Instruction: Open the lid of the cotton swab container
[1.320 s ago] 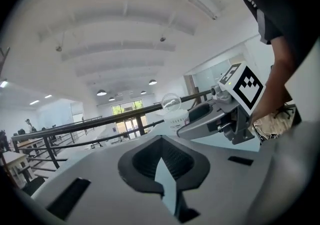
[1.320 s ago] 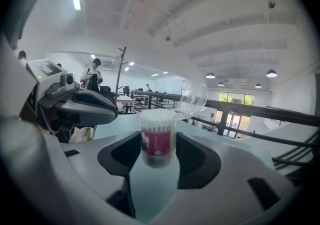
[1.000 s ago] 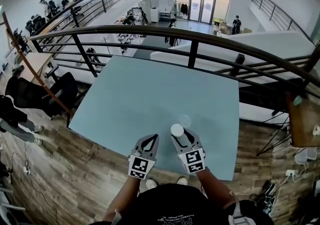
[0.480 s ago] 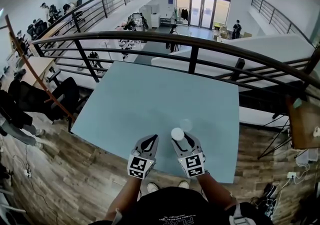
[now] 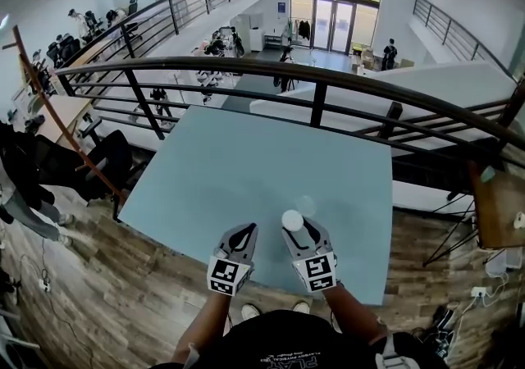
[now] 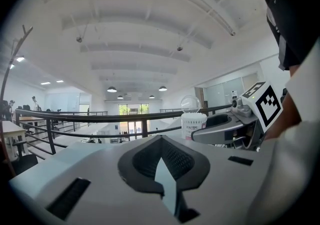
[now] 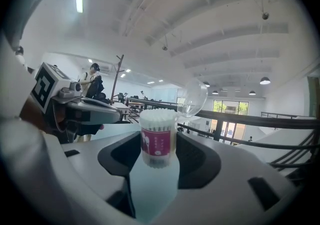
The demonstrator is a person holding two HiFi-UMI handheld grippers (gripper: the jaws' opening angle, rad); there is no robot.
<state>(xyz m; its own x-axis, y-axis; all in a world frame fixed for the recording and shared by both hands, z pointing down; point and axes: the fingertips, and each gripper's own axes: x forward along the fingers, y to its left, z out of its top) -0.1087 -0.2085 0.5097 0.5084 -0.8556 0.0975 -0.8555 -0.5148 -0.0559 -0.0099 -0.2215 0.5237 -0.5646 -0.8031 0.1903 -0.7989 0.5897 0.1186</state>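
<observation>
Between the fingers [image 7: 205,161] of the right gripper [image 5: 295,226] sits the cotton swab container [image 7: 158,138], lid [image 7: 192,98] tipped back beyond them; left gripper [image 5: 244,234] just left, both over the worktop [image 5: 246,154], railing [image 5: 316,72] beyond

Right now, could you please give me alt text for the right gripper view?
The right gripper holds a cotton swab container upright between its jaws, its clear lid flipped open. The left gripper hovers at the picture's left.

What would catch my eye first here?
A small cotton swab container, its clear lid flipped open, sits gripped in the right gripper over the pale blue table. The left gripper beside it is shut and empty. Beyond the railing lies a hall below.
</observation>
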